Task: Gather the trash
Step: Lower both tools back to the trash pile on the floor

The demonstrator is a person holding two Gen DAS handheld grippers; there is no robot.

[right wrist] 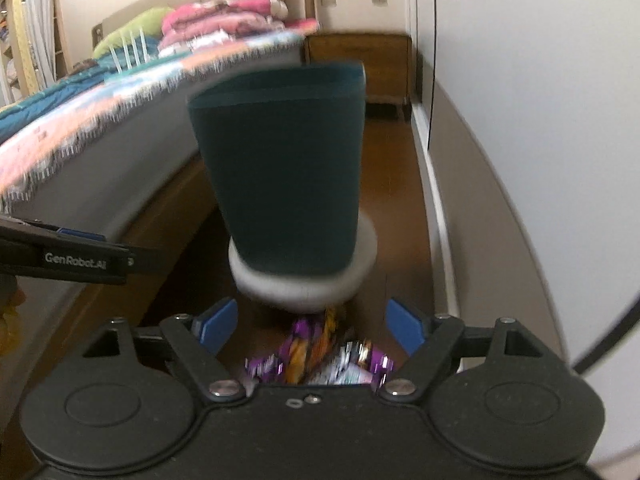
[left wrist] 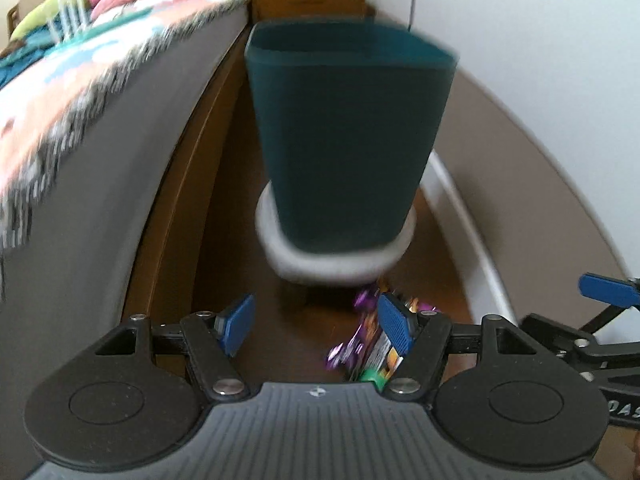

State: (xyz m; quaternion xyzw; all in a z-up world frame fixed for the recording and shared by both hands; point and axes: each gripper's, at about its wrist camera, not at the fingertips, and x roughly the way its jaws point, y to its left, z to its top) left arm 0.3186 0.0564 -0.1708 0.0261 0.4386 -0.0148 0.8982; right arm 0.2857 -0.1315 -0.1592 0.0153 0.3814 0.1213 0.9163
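A dark teal bin [left wrist: 348, 140] [right wrist: 284, 176] stands upright on a round grey pad [left wrist: 332, 264] [right wrist: 304, 284] on the wooden floor, in the aisle beside the bed. Crumpled purple and orange snack wrappers [left wrist: 370, 344] [right wrist: 320, 356] lie on the floor just in front of the pad. My left gripper [left wrist: 316, 320] is open, and the wrappers sit low by its right finger, partly hidden behind it. In its own view my right gripper [right wrist: 311, 326] is open above the wrappers, with its pads clear of them. Both views are blurred.
A bed [left wrist: 92, 160] [right wrist: 120, 152] with a colourful fringed blanket and pillows runs along the left. A wooden nightstand [left wrist: 308, 2] [right wrist: 360, 68] stands behind the bin. A white wall with a baseboard [left wrist: 472, 216] [right wrist: 436, 200] closes the right side.
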